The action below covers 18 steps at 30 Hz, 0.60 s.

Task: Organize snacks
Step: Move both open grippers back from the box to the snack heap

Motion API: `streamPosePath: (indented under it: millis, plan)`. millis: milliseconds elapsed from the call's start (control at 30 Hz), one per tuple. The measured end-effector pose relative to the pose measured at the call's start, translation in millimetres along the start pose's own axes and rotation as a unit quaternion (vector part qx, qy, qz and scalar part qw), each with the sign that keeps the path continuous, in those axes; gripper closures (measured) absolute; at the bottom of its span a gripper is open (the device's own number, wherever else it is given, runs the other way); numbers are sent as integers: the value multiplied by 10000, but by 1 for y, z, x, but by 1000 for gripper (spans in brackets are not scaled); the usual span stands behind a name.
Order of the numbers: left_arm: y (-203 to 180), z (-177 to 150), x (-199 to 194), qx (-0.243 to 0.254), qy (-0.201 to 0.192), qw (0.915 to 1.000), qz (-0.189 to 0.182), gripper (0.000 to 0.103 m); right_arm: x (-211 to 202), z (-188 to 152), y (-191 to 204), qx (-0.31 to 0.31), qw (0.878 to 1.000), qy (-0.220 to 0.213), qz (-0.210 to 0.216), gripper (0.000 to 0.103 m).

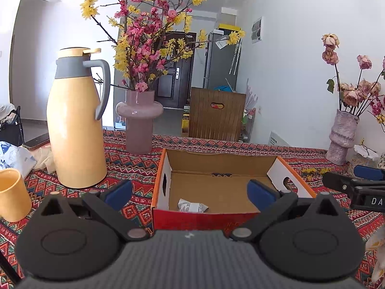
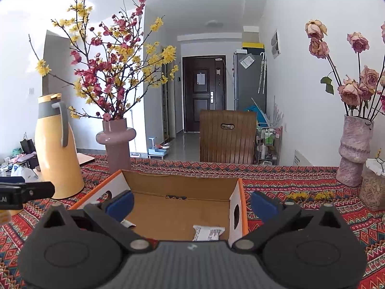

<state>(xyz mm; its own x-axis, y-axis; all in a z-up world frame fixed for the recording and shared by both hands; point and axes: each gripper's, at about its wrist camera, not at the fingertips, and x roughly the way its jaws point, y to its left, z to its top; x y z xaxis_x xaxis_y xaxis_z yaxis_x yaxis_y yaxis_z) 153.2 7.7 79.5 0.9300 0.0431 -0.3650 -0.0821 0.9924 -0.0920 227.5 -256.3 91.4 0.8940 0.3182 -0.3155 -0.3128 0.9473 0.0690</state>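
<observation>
An open cardboard box (image 1: pixel 216 161) with orange rims and a red front stands on the patterned tablecloth; in the right wrist view the box (image 2: pixel 178 183) sits just ahead. A white snack packet (image 1: pixel 192 206) lies on its floor near the front wall. The right wrist view shows a white packet (image 2: pixel 208 233) at the front right and the corner of another packet (image 2: pixel 127 223) at the left. My left gripper (image 1: pixel 190 190) hovers open over the box's front edge, empty. My right gripper (image 2: pixel 191 203) is open above the box, also empty. The right gripper's tip (image 1: pixel 353 185) pokes in at the right edge of the left wrist view.
A tall yellow thermos jug (image 1: pixel 74 125) and a mauve vase of blossoms (image 1: pixel 138 118) stand left of the box. A yellow cup (image 1: pixel 12 195) sits at far left. A textured pink vase of roses (image 2: pixel 353 149) and a jar (image 2: pixel 373 190) stand at right.
</observation>
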Motion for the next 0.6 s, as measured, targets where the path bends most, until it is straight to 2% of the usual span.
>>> streamPosePath:
  millis: [333,600]
  plan:
    - [10,-30,-25,-112,206,9997,-46,0,-36,-35,16,-17,9999,119,88,0]
    - [13,-54,-32,-51,411,9990,-176,0,-53,-58,19,205,9994,196,173,0]
